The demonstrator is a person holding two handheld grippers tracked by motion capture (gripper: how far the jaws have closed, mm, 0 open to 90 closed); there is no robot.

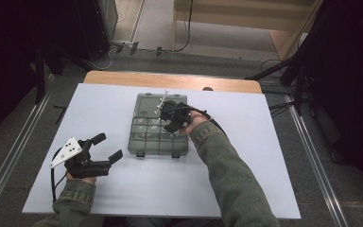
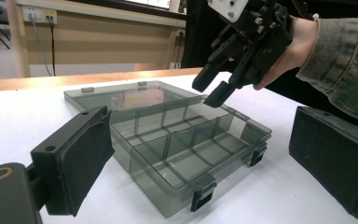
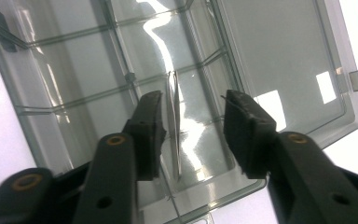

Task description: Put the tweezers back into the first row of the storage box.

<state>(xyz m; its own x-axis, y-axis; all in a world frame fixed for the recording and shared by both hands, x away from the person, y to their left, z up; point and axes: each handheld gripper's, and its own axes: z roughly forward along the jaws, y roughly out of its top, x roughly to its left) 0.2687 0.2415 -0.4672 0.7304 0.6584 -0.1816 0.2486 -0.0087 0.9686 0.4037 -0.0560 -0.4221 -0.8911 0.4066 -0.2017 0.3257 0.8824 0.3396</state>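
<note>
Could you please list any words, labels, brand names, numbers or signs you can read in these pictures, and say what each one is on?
There is no readable text.
The clear plastic organiser box bears no label or brand mark.
The left tool and right tool carry no lettering on their black parts or grey plates.
A small yellow patch on the wall socket strip may be a sticker, but it is too small and blurred to read.

White table point(image 1: 123, 189) with a wooden edge strip point(image 1: 170, 80) at 12 o'clock. Grey floor point(image 1: 146, 56) around it; metal rails point(image 1: 9, 156) at 9 and 3. Cables point(image 1: 189, 28) trail at 12, beside a pale wooden cabinet point(image 1: 246, 14). Dark stands point(image 1: 298, 71) at 2. Corners unlit.
</note>
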